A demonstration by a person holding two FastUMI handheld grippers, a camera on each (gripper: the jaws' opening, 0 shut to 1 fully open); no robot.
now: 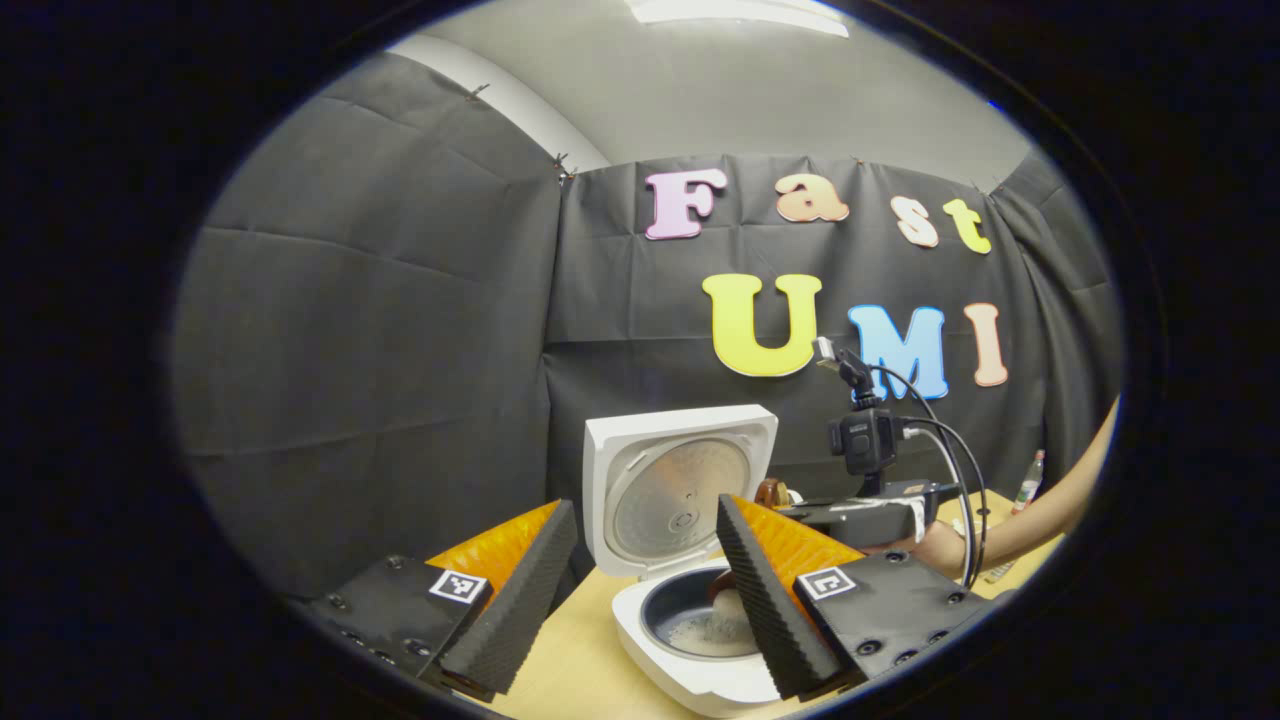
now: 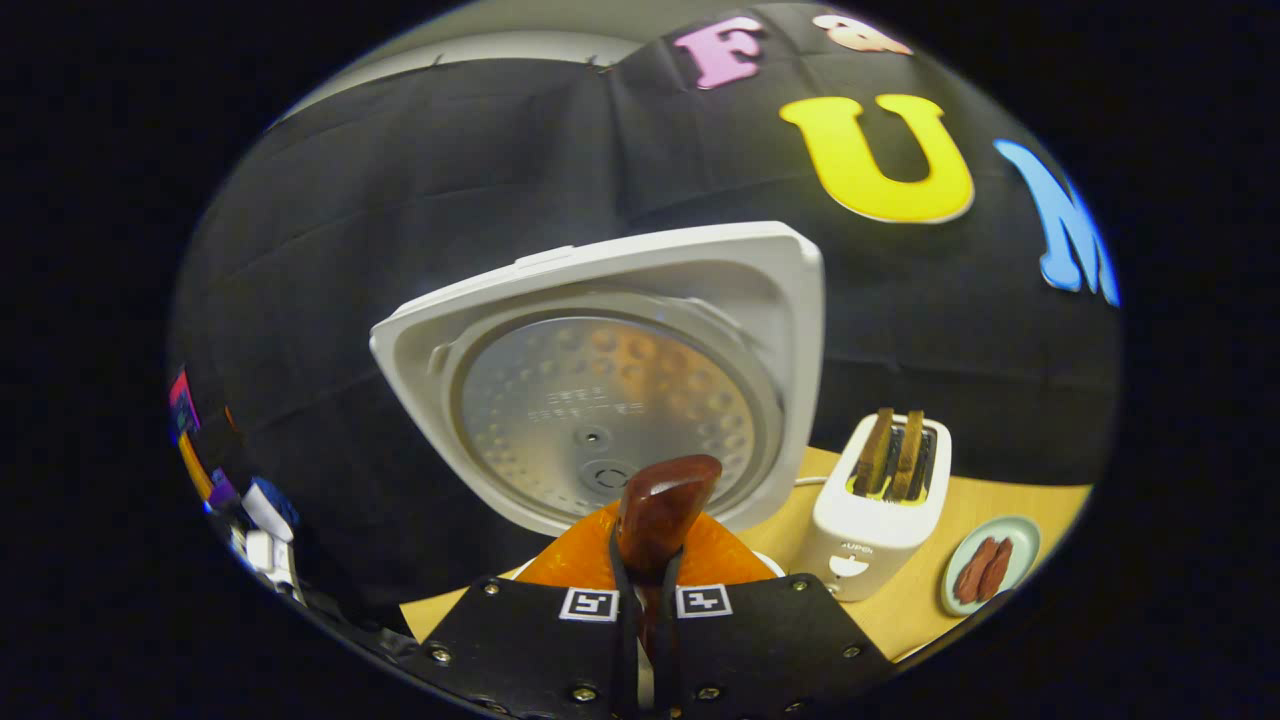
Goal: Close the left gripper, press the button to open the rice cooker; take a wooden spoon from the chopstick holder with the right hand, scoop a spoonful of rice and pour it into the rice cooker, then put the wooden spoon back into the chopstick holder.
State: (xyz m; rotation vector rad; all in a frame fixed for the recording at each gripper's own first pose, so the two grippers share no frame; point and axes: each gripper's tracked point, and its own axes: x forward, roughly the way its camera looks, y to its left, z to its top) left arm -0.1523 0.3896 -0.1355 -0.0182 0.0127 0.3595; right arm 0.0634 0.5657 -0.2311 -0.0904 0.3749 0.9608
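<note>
On the desk [image 1: 580, 660] stood the rice cooker [image 1: 690, 640], lid [image 1: 675, 490] raised upright at the back, some rice lying in the bottom of the pot [image 1: 700, 625]. Left tongs [image 1: 640, 590] were spread wide and empty, framing the cooker from the near side. Right tongs [image 2: 645, 610] were clamped on the handle of the wooden spoon [image 2: 660, 510], whose rounded end rose in front of the lid's metal inner plate. From the left gripper view, the right tongs sat just above the pot's far rim with a hand [image 1: 940, 548] behind them, and the spoon's bowl [image 1: 725, 590] dipped into the pot. Right of the cooker stood a toaster [image 2: 880, 510] with two slices in its slots, and beside it a small plate [image 2: 990, 570] carrying dark pieces.
</note>
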